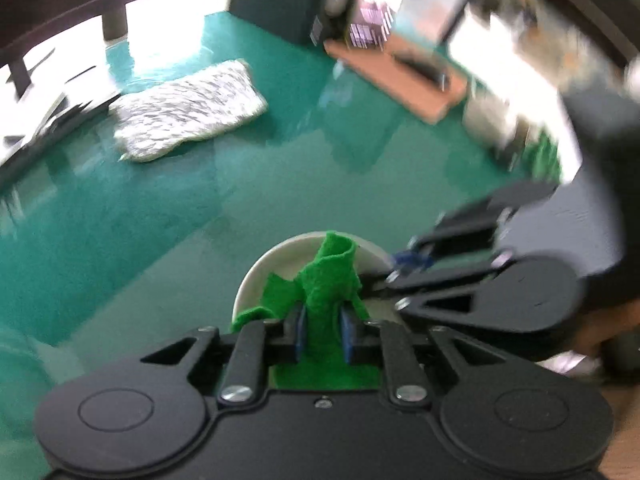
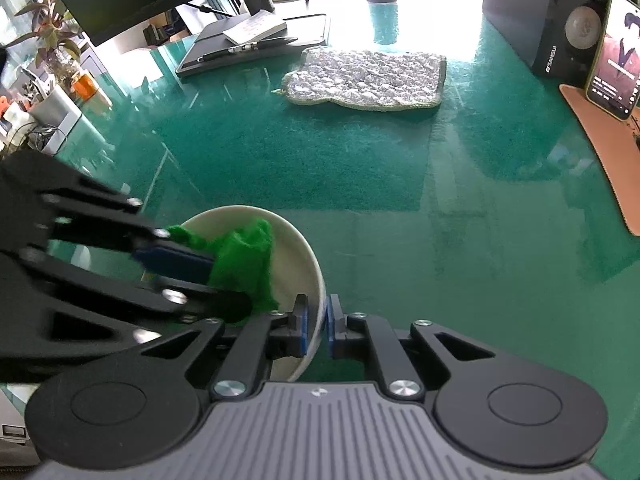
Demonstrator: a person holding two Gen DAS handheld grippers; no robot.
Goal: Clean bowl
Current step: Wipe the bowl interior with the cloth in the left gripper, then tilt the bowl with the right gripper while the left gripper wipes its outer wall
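A white bowl [image 2: 298, 248] stands on the green glass-topped table. My right gripper [image 2: 317, 330] is shut on the bowl's near rim, one pad inside and one outside. My left gripper [image 1: 323, 334] is shut on a crumpled green cloth [image 1: 330, 276] and holds it inside the bowl [image 1: 256, 280]. In the right wrist view the left gripper [image 2: 216, 276] comes in from the left with the cloth [image 2: 244, 260] pressed into the bowl. In the left wrist view the right gripper [image 1: 384, 280] reaches in from the right at the bowl's rim.
A grey knitted mat [image 2: 368, 80] lies at the back of the table. A notebook with a pen [image 2: 248, 40] lies at the back left. A speaker [image 2: 576, 20], a phone [image 2: 616, 60] and a brown pad [image 2: 608, 152] are at the right.
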